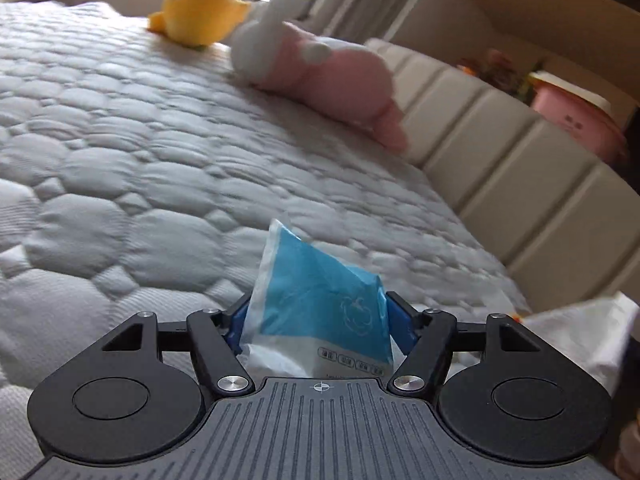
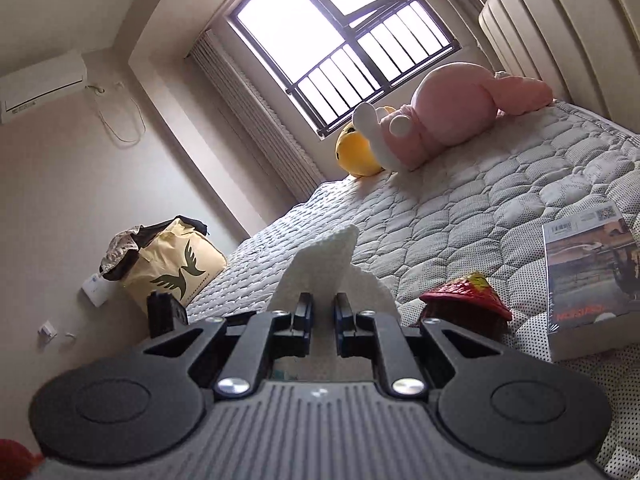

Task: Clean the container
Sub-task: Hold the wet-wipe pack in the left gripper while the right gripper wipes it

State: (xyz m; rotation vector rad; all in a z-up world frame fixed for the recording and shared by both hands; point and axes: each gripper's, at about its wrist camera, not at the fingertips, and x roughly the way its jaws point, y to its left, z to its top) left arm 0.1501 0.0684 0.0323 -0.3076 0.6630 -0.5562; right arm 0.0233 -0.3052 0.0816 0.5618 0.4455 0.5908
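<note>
In the left wrist view my left gripper is shut on a blue and white tissue pack, held above the quilted mattress. A white tissue shows at the right edge of that view. In the right wrist view my right gripper is shut on a white tissue that sticks up between its blue pads. A red container with a yellow top lies on the mattress just right of the right gripper. I see no container in the left wrist view.
A yellow plush and a pink plush lie at the far end of the bed by the padded headboard. A book rests on the bed's right side. A yellow paper bag stands on the floor near the wall.
</note>
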